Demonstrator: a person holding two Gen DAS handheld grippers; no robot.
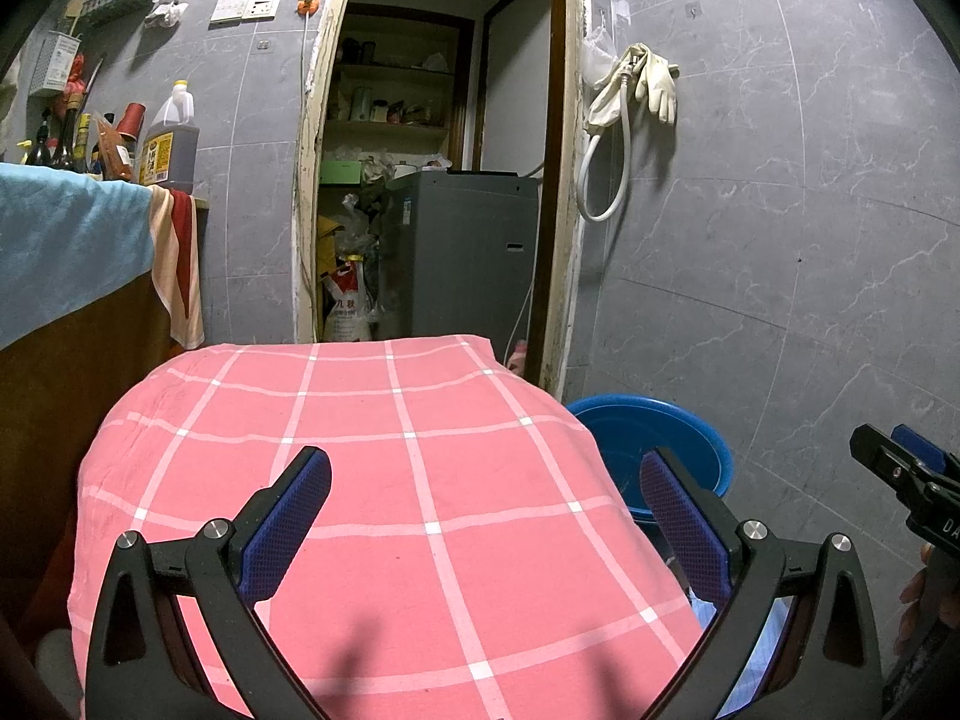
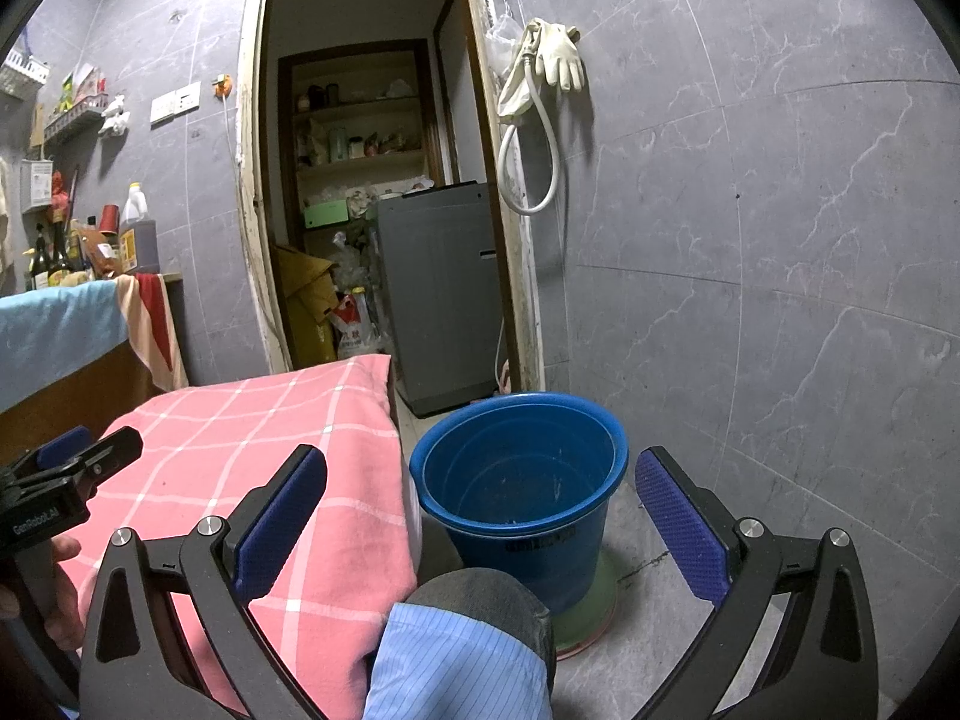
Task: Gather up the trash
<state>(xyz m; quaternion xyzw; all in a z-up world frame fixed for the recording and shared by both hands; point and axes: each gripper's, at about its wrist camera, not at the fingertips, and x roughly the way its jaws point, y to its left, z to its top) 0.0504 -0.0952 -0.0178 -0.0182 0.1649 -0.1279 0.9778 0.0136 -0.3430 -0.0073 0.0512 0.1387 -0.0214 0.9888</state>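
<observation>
Both sets of jaws are spread wide with nothing in them. The left gripper (image 1: 485,489) hangs over the pink checked cloth (image 1: 384,480) on the bench, which fills the gap between its jaws. The blue bucket (image 2: 521,483) sits on the floor dead centre between the right gripper (image 2: 480,489) jaws, looks empty.
</observation>
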